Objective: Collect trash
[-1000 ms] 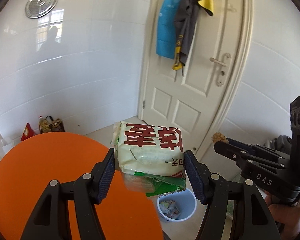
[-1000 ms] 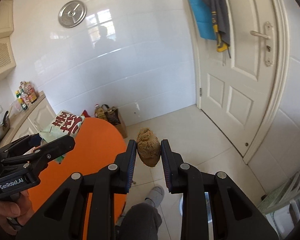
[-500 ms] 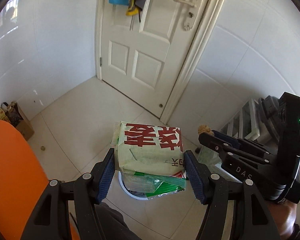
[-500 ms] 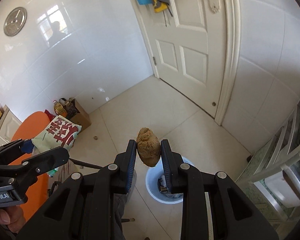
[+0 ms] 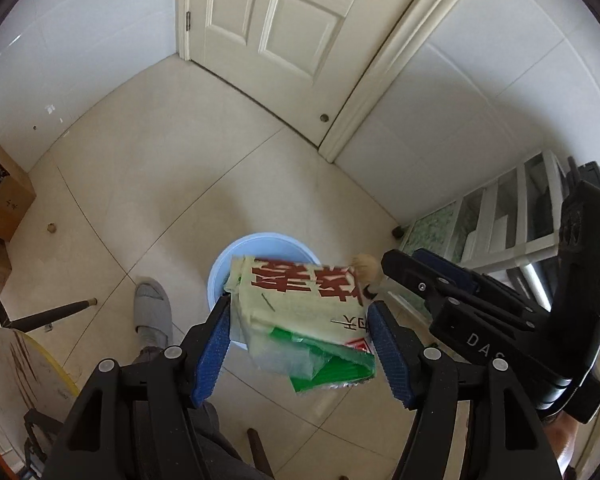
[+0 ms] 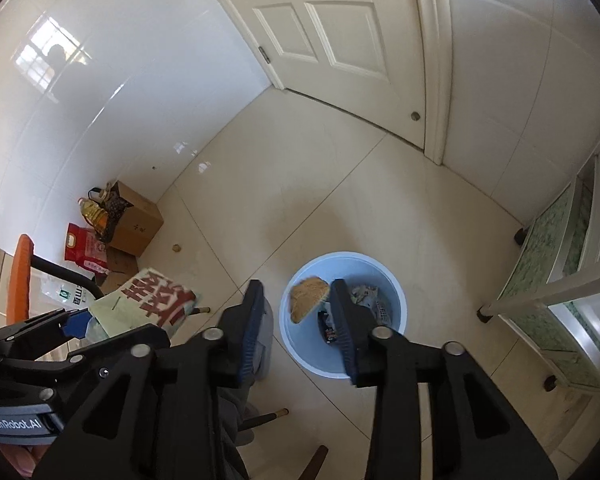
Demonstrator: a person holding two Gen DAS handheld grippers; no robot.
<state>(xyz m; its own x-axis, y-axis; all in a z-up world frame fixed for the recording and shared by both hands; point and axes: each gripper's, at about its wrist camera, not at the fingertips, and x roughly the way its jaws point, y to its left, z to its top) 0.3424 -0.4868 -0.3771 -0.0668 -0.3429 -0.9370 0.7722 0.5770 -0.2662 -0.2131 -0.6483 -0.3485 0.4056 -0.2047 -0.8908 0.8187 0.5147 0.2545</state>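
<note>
**Both tools pitched down over the bin; right tool released, left tool loaded**

Left tool [image 5: 300,336]: pointed steeply downward above the blue bin [image 5: 220,272] on the tiled floor [image 5: 148,168]. Its blue pads stand on either side of the pale food packet [image 5: 300,304], red characters facing the camera, crumpled green and clear wrapper hanging at the near end. The left pad touches the packet's edge; contact at the right pad cannot be confirmed, though the packet stays held between the jaws, over the bin's rim.

Right tool [image 6: 296,312]: also tilted sharply down, over the bin [image 6: 396,300]. Its jaws have just been opening and stand apart, gripping nothing. The brown lump [image 6: 306,298] is seen between the fingers but below them, inside the bin against its left wall, beside crumpled wrappers [image 6: 374,300].

From the left wrist view the right tool [image 5: 384,270] sits close to the right of the packet. A grey slipper [image 5: 152,312] stands on the floor left of the bin.
</note>
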